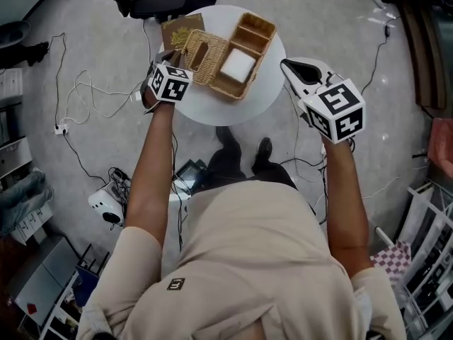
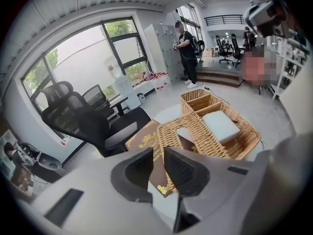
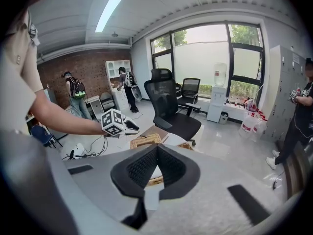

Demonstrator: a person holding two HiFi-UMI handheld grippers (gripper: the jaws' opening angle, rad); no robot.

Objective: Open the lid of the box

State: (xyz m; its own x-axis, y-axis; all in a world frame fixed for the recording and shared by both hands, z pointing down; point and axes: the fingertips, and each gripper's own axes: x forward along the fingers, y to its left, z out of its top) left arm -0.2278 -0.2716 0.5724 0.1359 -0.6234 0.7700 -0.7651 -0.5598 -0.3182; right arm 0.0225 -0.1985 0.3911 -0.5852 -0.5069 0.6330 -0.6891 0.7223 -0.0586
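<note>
Head view — one box [image 1: 181,30], two tongs [image 1: 165,54] [image 1: 289,65]

head cam looks steeply down from above me onto the round surface [image 1: 212,110]. my left hand-held gripper [image 2: 157,153] cam sits close, facing the wicker basket [image 2: 205,143]. my right hand-held gripper [image 3: 156,148] cam sits farther back, looking across. all three share the basket.

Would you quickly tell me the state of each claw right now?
Left claw: slightly open, nothing gripped; brown box shows through the gap.
Right claw: closed, empty.
</note>
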